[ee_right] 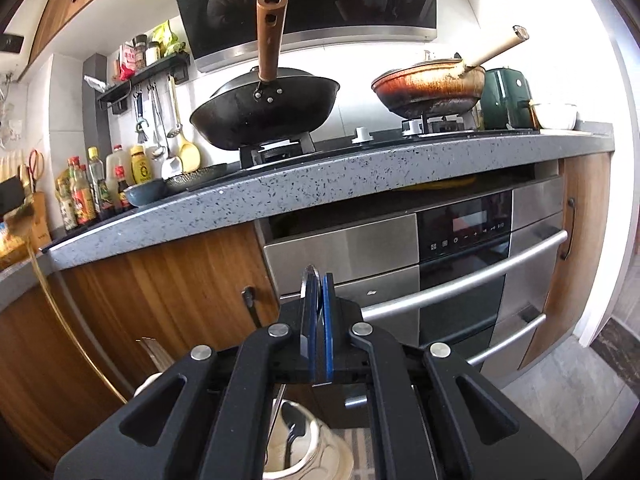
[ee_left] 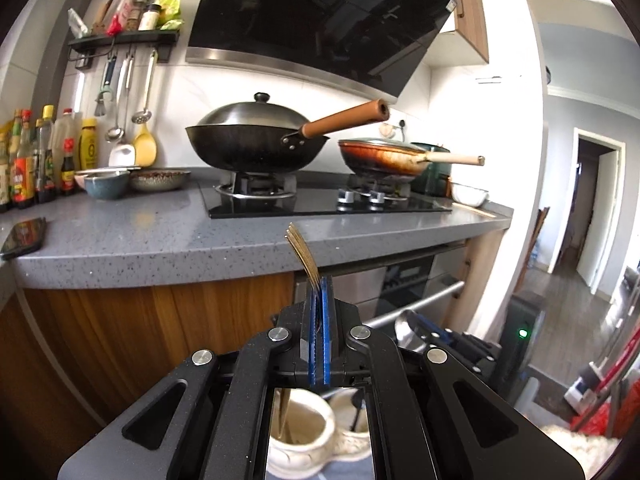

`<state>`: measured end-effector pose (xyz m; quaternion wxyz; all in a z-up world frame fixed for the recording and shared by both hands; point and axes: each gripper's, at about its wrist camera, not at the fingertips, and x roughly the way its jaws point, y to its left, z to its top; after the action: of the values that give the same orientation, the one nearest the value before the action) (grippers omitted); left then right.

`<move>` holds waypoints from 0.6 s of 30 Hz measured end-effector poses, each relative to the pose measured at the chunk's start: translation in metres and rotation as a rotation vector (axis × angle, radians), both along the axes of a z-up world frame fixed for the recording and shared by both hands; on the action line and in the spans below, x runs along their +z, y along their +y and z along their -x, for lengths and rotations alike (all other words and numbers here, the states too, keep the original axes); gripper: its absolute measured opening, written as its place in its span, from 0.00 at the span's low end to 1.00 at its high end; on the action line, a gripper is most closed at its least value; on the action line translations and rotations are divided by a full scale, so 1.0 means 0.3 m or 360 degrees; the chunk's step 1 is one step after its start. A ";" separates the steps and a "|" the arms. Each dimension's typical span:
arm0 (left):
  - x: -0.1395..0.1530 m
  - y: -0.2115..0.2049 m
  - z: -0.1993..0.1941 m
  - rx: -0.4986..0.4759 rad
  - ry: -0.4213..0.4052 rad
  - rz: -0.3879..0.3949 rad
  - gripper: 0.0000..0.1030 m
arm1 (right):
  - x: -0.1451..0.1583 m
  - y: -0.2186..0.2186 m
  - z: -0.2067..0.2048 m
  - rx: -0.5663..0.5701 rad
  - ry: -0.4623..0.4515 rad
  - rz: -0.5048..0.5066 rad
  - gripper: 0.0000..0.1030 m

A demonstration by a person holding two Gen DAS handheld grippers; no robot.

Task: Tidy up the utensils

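Kitchen, grey counter ahead. Left tongs clamped on gold fork, tines up; right tongs clamped on spoon. Ceramic holder below. Risk: thin handles pivoting, missing holder opening on release.

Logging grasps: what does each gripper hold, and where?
Left gripper: gold fork, gripped below its tines. Right gripper: silver spoon, gripped by its bowl.

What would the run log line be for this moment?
left gripper: shut on fork | right gripper: shut on spoon | ceramic holder: below
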<state>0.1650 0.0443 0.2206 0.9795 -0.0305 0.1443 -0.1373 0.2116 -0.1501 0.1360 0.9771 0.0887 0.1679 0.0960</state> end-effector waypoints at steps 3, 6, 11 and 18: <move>-0.042 0.003 -0.050 0.0005 0.0061 0.0022 0.03 | -0.030 0.003 -0.016 -0.0021 -0.0014 0.0046 0.03; -0.104 0.009 -0.088 -0.0005 0.0134 0.0057 0.03 | -0.063 0.001 -0.018 -0.0029 -0.0041 0.0070 0.03; -0.194 0.010 -0.117 -0.0001 0.0226 0.0054 0.03 | -0.113 0.013 -0.008 -0.0015 -0.0092 0.0136 0.03; -0.279 0.016 -0.125 -0.0021 0.0320 0.0050 0.03 | -0.153 0.052 0.034 0.0066 -0.0154 0.0252 0.03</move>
<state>0.2024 0.0492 0.1368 0.9585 -0.0586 0.2400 -0.1424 0.2014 -0.1347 0.0900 0.9858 0.0030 0.1295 0.1069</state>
